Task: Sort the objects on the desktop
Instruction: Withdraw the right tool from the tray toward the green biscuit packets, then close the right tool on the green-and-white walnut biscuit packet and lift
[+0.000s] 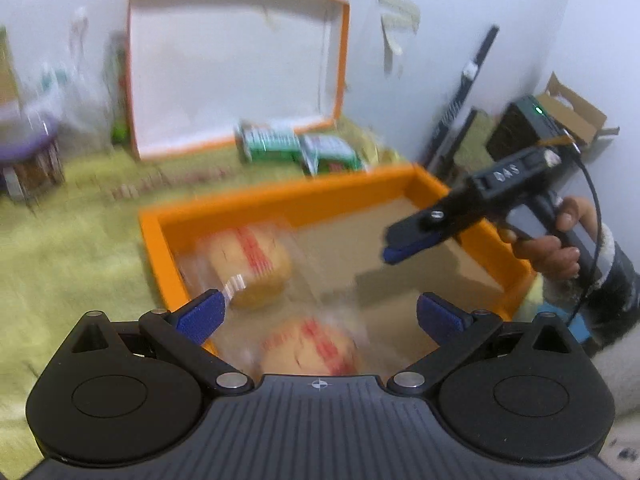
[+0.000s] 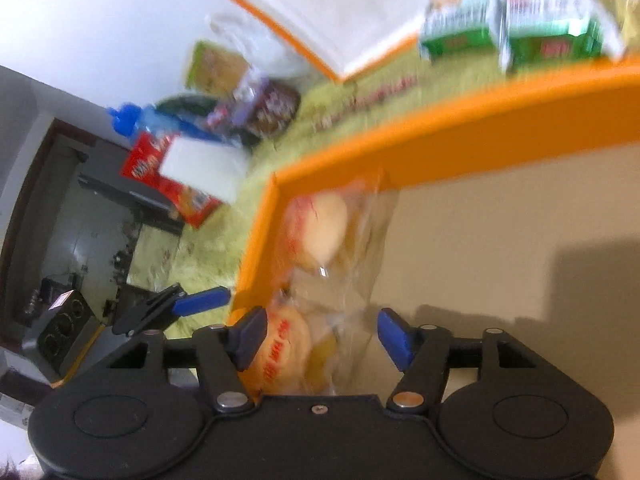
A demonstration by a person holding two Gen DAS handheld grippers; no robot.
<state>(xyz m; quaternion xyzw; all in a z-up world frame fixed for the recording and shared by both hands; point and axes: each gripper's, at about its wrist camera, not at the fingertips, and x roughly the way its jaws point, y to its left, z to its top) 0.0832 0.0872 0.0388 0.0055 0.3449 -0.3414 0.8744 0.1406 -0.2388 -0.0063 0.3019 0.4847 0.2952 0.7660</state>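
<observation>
Underneath everything lies a yellow-green cloth (image 1: 80, 248), on which an orange box (image 1: 280, 200) holds two wrapped pastries (image 1: 252, 268) at its left end, while its lid (image 1: 236, 68) leans on the white wall (image 1: 460, 8) behind green cartons (image 1: 296, 148). Both grippers are blurred: the left gripper (image 1: 320, 316) gapes wide and empty above the pastries, and the right gripper (image 2: 320, 340) has its pads apart around the wrapping, gripping nothing. Snack packets (image 2: 172, 184) and a blue-capped bottle (image 2: 128, 120) crowd the cloth's far side by a dark doorway (image 2: 80, 216).

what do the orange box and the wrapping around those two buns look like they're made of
Orange box: probably rigid cardboard, matte orange walls with a plain tan floor, straight edges and square corners. Wrapping on the buns: thin clear plastic film, glossy and crinkled, with red print; the buns show through it. Motion blur leaves finer texture unclear.
</observation>
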